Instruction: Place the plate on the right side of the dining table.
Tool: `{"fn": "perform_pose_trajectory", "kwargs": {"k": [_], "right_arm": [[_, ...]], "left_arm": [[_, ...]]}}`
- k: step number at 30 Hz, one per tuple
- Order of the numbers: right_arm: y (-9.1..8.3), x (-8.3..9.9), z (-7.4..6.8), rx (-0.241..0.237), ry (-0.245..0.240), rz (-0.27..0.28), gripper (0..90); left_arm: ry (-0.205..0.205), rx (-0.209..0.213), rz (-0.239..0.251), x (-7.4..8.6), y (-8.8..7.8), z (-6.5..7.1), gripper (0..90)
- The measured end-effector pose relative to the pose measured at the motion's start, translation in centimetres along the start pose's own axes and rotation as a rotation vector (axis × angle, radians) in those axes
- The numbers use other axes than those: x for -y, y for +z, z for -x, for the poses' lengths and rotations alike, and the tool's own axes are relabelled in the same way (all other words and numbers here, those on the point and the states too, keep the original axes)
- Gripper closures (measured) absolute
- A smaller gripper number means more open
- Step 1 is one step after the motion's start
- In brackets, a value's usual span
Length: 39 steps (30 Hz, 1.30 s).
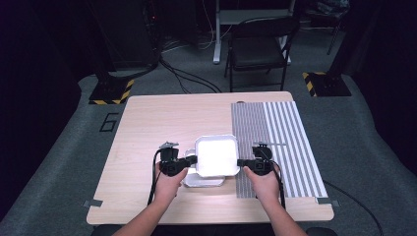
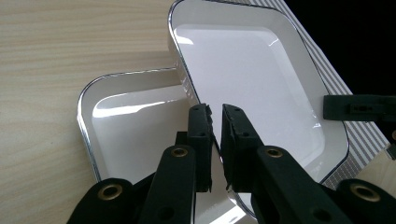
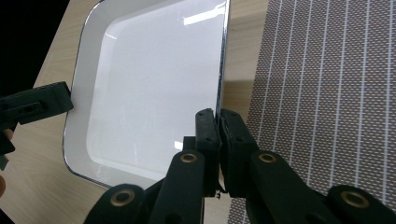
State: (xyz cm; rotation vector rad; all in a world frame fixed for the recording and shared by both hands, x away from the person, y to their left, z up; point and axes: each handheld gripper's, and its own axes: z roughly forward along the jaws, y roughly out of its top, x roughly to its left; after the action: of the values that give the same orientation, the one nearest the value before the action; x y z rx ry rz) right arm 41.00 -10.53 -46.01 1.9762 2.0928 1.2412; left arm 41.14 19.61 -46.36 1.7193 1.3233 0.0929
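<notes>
We hold the upper square white chrome-rimmed tray over its twin; both grippers' fingers clamp opposite rims; next, probably a level carry.

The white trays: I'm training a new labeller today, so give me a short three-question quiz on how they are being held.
1. True or false: the upper tray lies flat on the striped mat.
2. Which rim does the right hand-held gripper pinch: A, the rim nearest the mat; B, the rim farthest from the mat?
3. What lies under the upper tray, seen past the left hand-held gripper?

Key:
1. False; both grippers hold it by opposite rims.
2. A.
3. A second white tray on the wooden table.
</notes>
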Motion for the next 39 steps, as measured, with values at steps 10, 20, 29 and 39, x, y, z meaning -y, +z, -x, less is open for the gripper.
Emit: {"fn": "perform_pose_trajectory", "kwargs": {"k": [10,20,29,39], "right_arm": [[-0.3,0.1,0.4,0.035,-0.018,-0.013,88.1],[-0.8,-0.3,1.3,0.03,0.013,-0.024,88.5],[-1.6,-0.8,1.6,0.033,0.005,-0.006,88.4],[-2.4,-1.0,2.2,0.034,0.008,0.002,88.3]], "left_arm": [[0.007,-0.001,-0.003,-0.1,0.7,0.5,82.4],[0.026,0.019,-0.001,-0.6,1.0,1.3,81.1],[0.037,0.034,0.006,-1.0,1.1,2.0,80.1],[0.044,0.04,0.005,-1.4,1.8,2.8,79.9]]}}
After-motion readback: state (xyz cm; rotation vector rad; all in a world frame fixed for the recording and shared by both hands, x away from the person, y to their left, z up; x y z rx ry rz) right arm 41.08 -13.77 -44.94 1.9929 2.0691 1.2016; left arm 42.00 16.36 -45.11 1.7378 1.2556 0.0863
